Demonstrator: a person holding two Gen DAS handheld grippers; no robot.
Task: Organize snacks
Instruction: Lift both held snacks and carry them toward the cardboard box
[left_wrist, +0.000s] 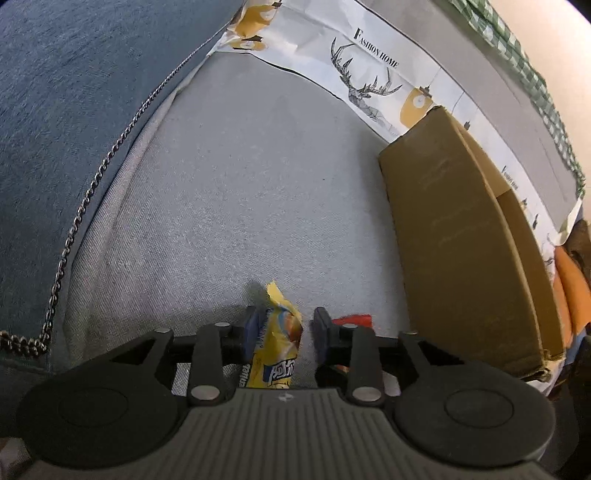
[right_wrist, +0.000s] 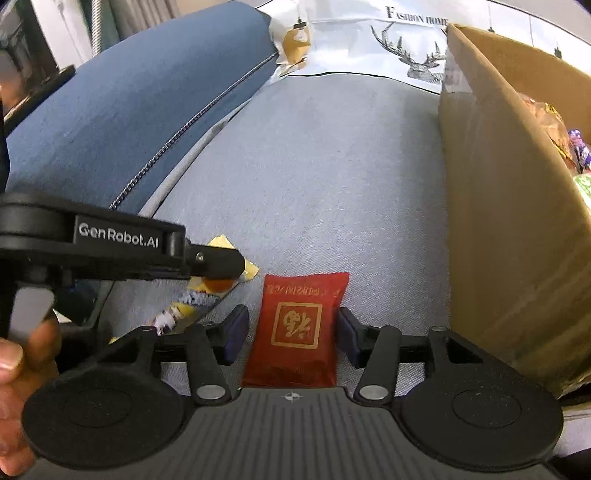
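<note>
The yellow snack packet (left_wrist: 275, 347) lies on the grey sofa seat (left_wrist: 240, 192) between the fingers of the left gripper (left_wrist: 286, 330); its long axis runs away from the camera, crumpled end pointing far; the left pad is at its side, the right pad stands apart w/ a gap, so the claw is partly open, not clamping; its near end is cut off by the gripper body. The red snack packet (right_wrist: 297, 328) lies flat inside the right gripper (right_wrist: 291, 330), long axis also along the fingers; small gaps at both pads, so open approx. halfway; the print is too small to read. Cardboard box (right_wrist: 509, 206) stands at right; its contents are blurred, partly out of frame.
</note>
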